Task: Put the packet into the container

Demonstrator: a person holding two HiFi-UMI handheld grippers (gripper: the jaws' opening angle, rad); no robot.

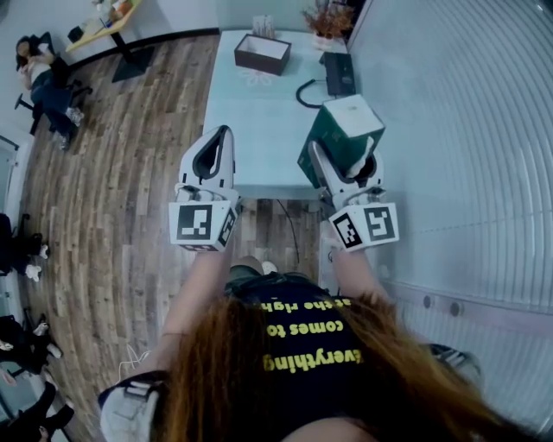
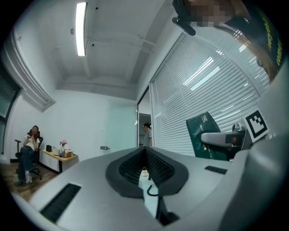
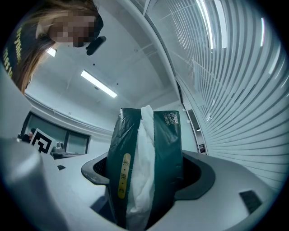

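Note:
The packet (image 1: 342, 129) is a dark green tissue pack with white tissue showing through its slit. My right gripper (image 1: 346, 161) is shut on it and holds it above the table's near right edge. In the right gripper view the packet (image 3: 144, 167) stands upright, clamped in the right gripper (image 3: 146, 182). My left gripper (image 1: 221, 135) is shut with nothing in it, over the near left edge. Its dark pads (image 2: 156, 164) meet at the tip. The packet (image 2: 204, 135) also shows at the right of the left gripper view. The container (image 1: 262, 53), a dark open box with a pale inside, sits at the table's far end.
The pale table (image 1: 259, 121) also carries a black device with a looped cable (image 1: 339, 74) and a flower arrangement (image 1: 327, 21) at the far right. A blind-covered glass wall (image 1: 449, 129) runs along the right. Seated people (image 1: 39, 69) and a small yellow table (image 1: 108, 26) are on the wood floor at the left.

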